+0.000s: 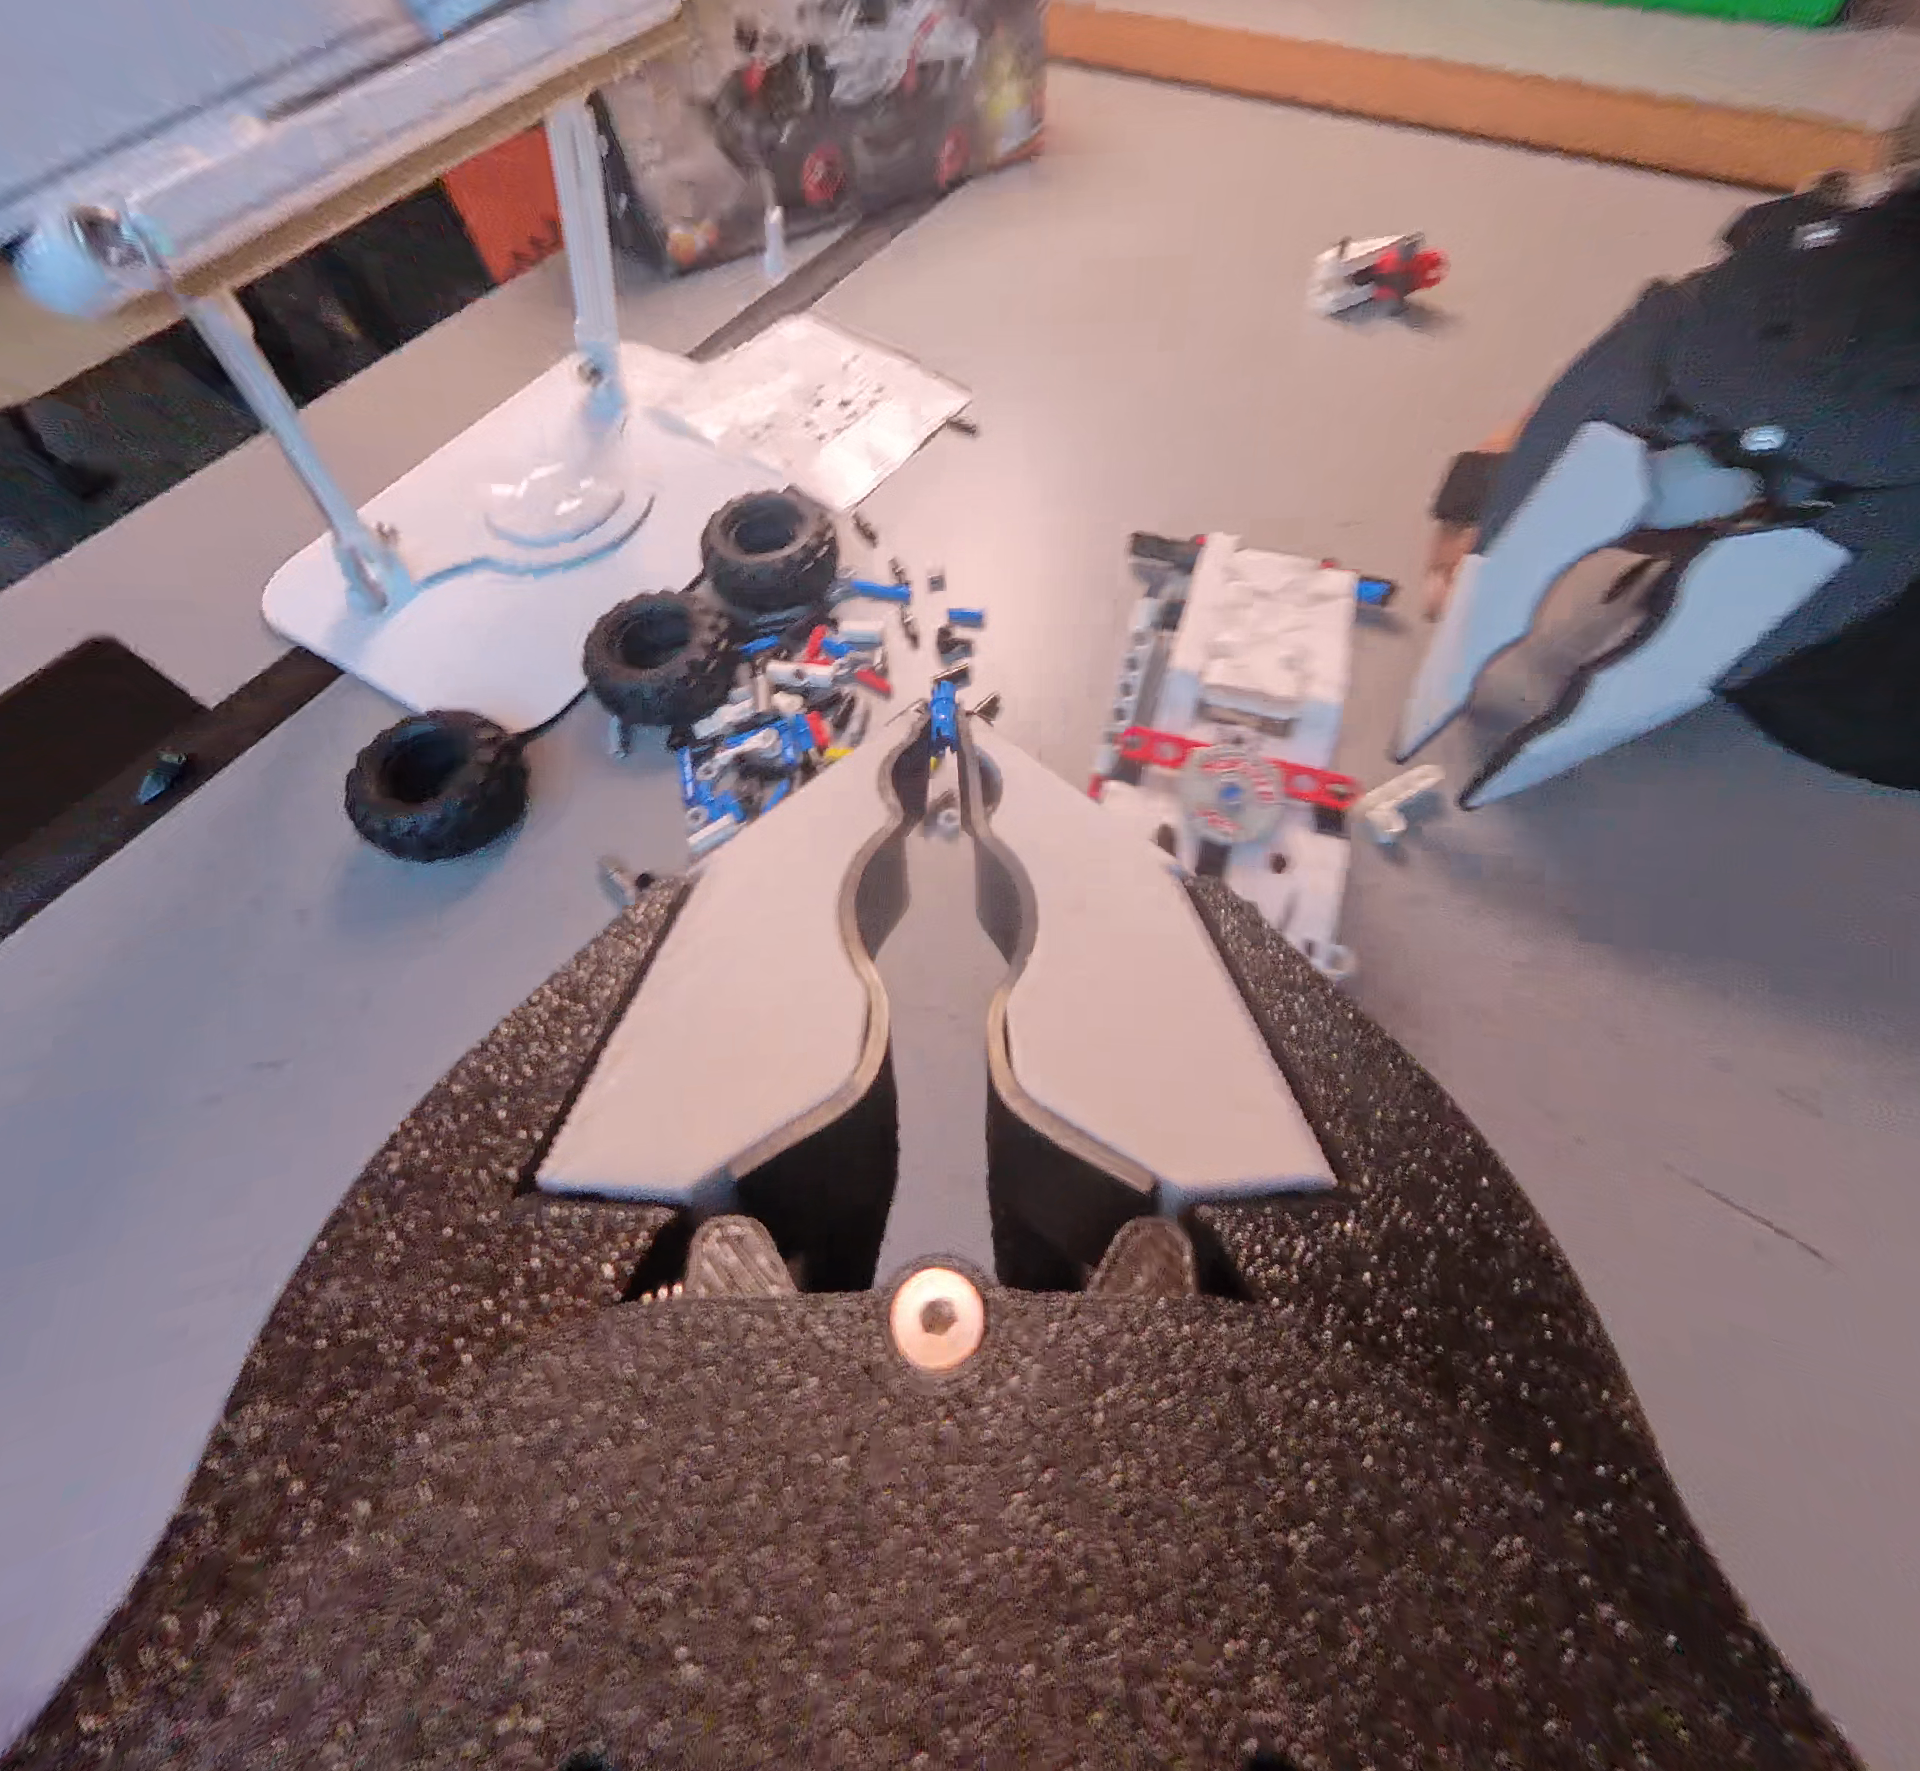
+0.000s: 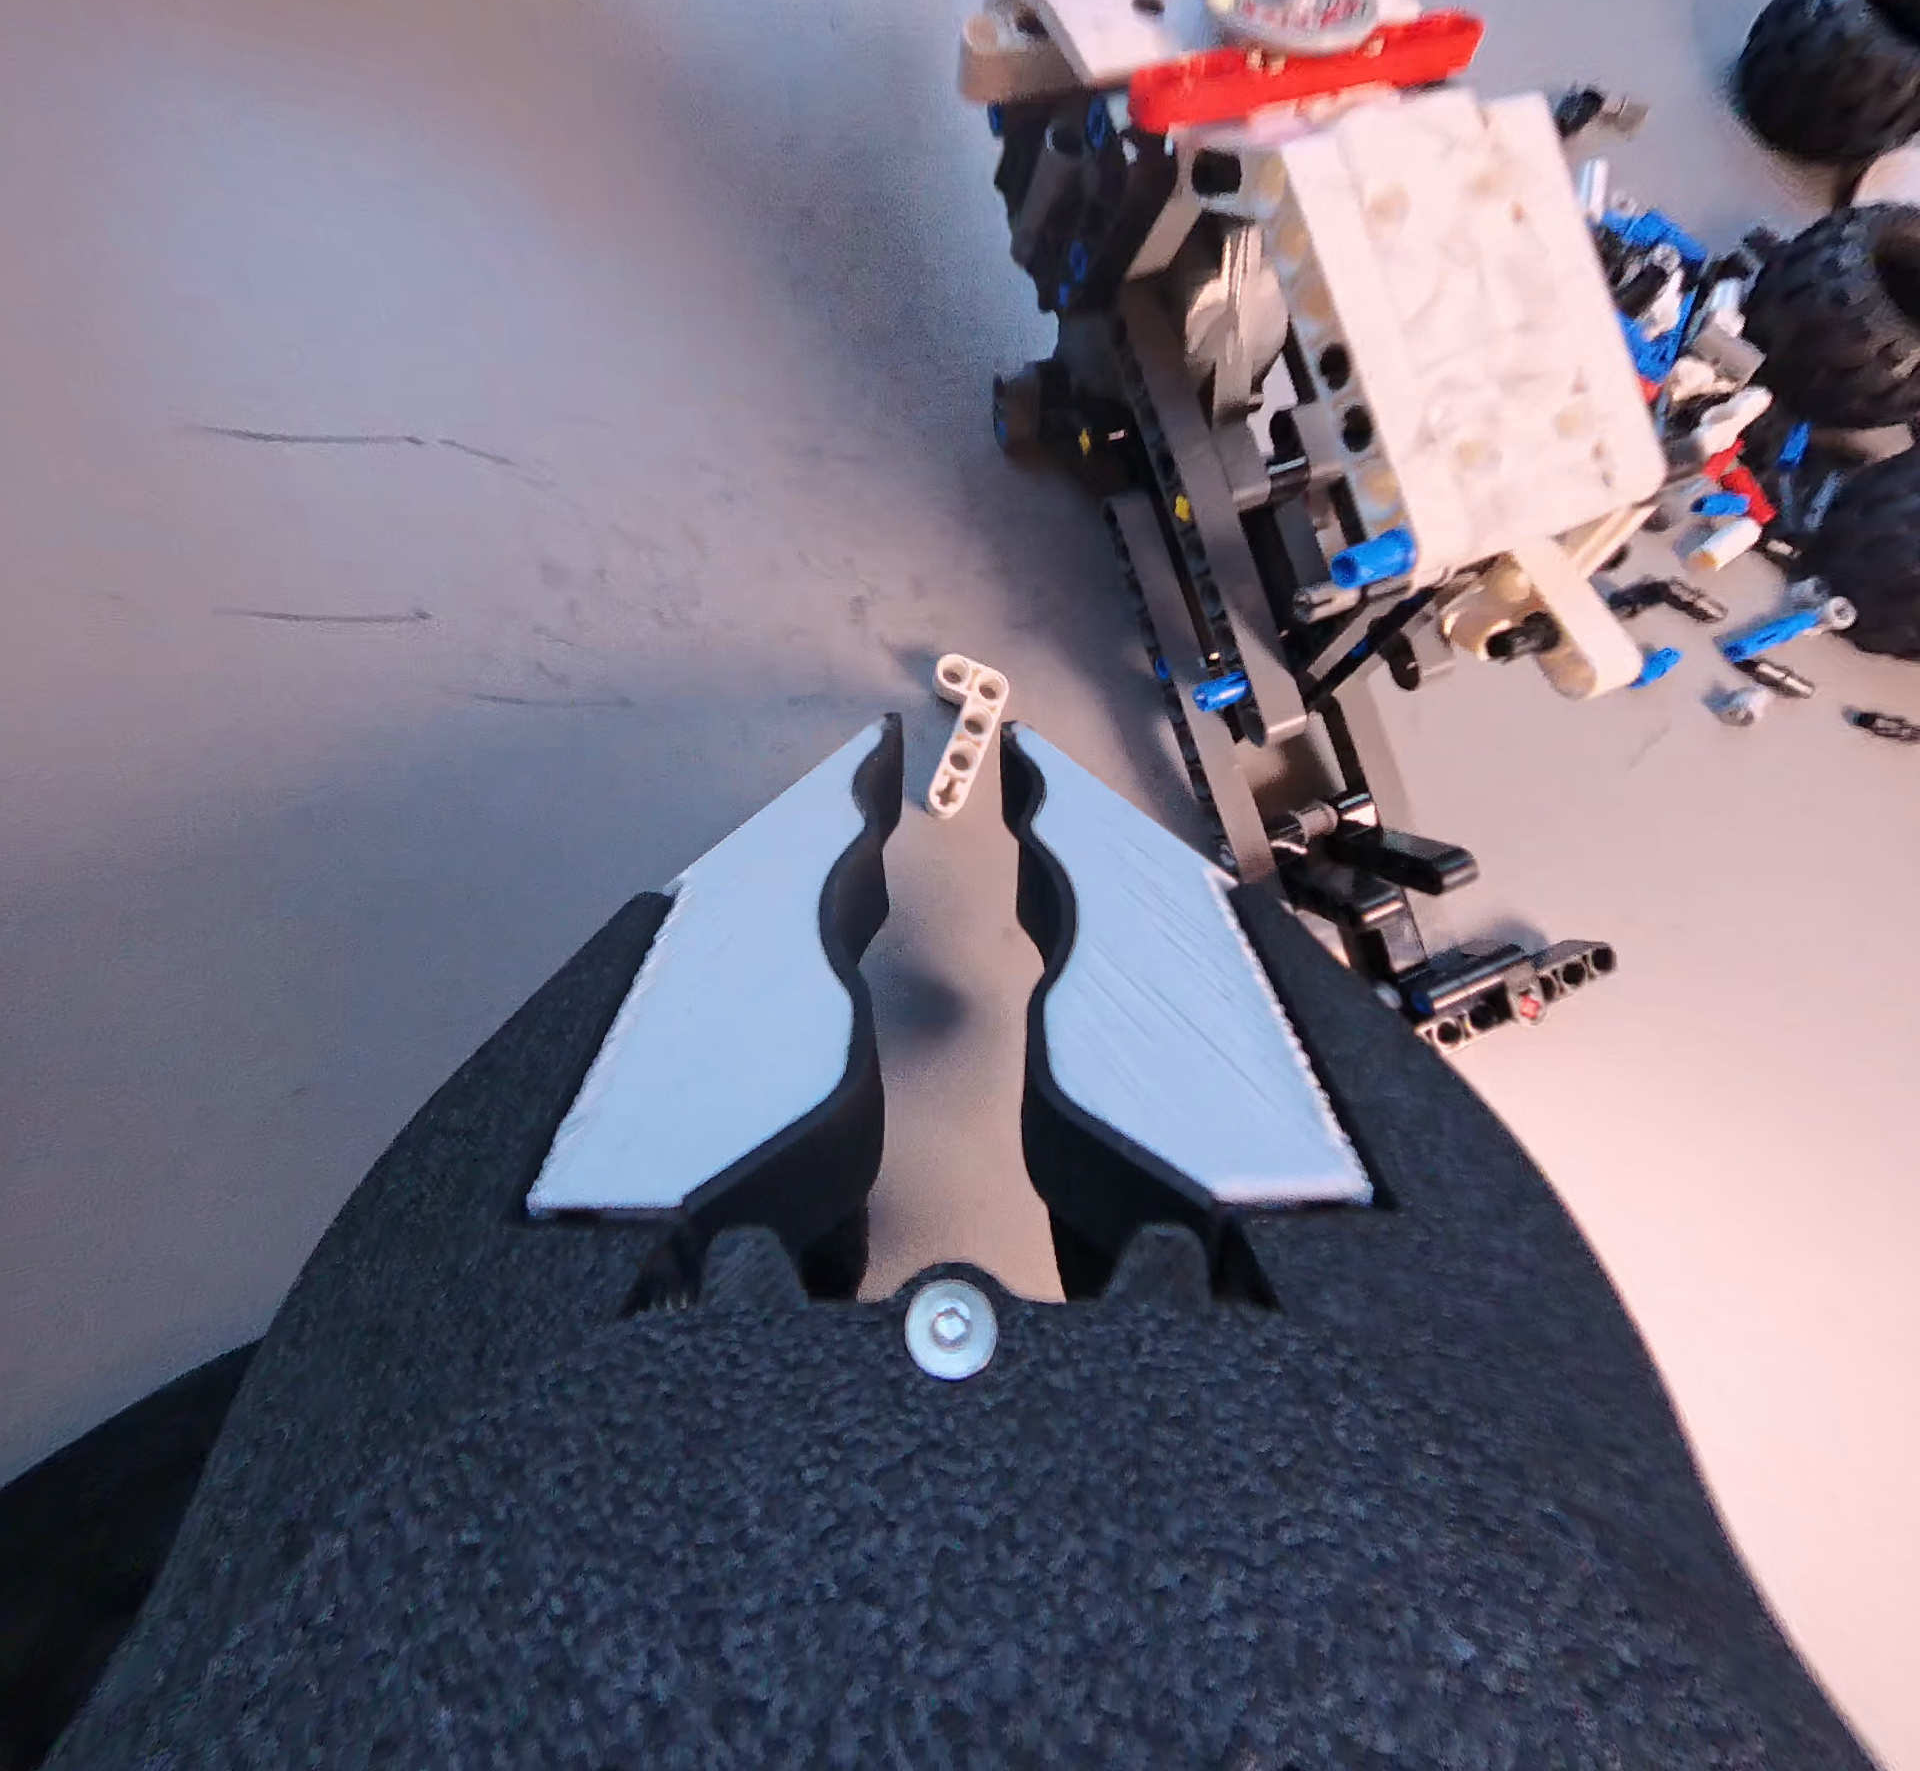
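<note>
Left tool (image 1: 940, 734) pinches a small blue piece (image 1: 942, 722) above the surface (image 1: 312, 1046). Right tool (image 2: 948, 734) is spread around a white L-shaped piece (image 2: 966, 734), near the half-built truck (image 2: 1351, 371); I judge it should close squarely on the piece's long arm.

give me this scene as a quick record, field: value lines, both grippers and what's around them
surface: grey table
left gripper: shut on small blue toy part, raised above the parts pile
right gripper: open, tips either side of white L-shaped beam lying on the table
model: partly built white and black toy truck chassis, red beam across one end
loose parts: pile of blue, red and black pieces
tyres: three black tyres beside the pile
background: toy set box, white stand, instruction sheet
</note>
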